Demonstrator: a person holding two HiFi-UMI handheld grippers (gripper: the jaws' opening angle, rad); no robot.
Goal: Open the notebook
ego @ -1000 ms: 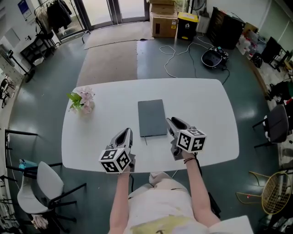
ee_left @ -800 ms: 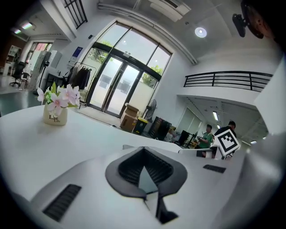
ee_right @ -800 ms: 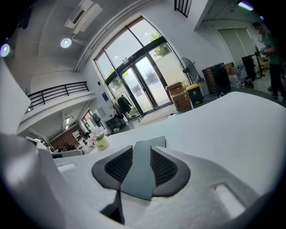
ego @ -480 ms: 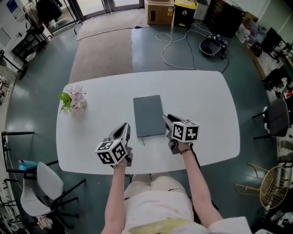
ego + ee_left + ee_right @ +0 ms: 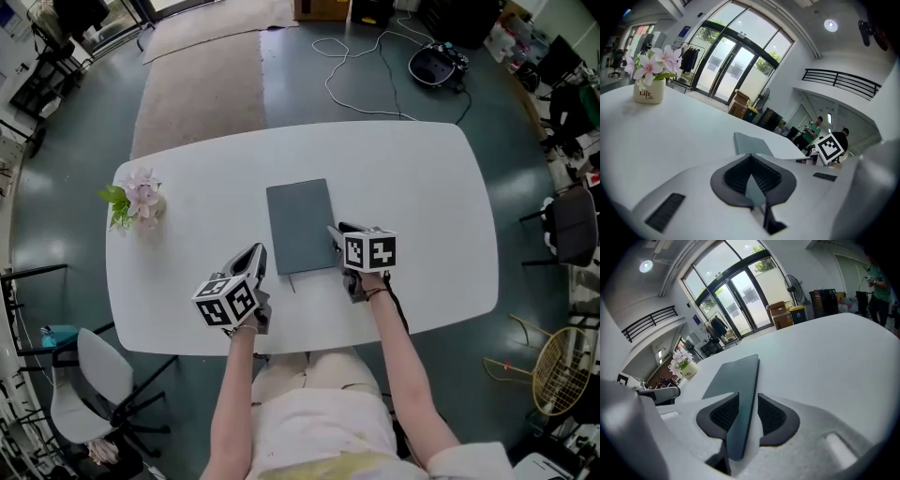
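Observation:
The dark grey notebook (image 5: 300, 225) lies shut and flat in the middle of the white table (image 5: 422, 178). My right gripper (image 5: 335, 232) is at its near right corner, low over the table. In the right gripper view the notebook (image 5: 733, 376) runs away from me, and its right edge sits in the narrow gap between the jaws of the right gripper (image 5: 748, 401), which stand slightly open. My left gripper (image 5: 258, 251) rests left of the notebook's near edge, apart from it, its jaws shut and empty. The left gripper view shows the left gripper (image 5: 751, 161) with the notebook (image 5: 752, 143) beyond it.
A small pot of pink flowers (image 5: 131, 199) stands at the table's far left. Chairs stand near the left front corner (image 5: 80, 384) and the right side (image 5: 567, 230). Cables and boxes lie on the floor beyond the table.
My right gripper has slid left up to the notebook's near right corner, so the edge now lies between its jaws. The left gripper has hardly moved. The notebook stays shut.

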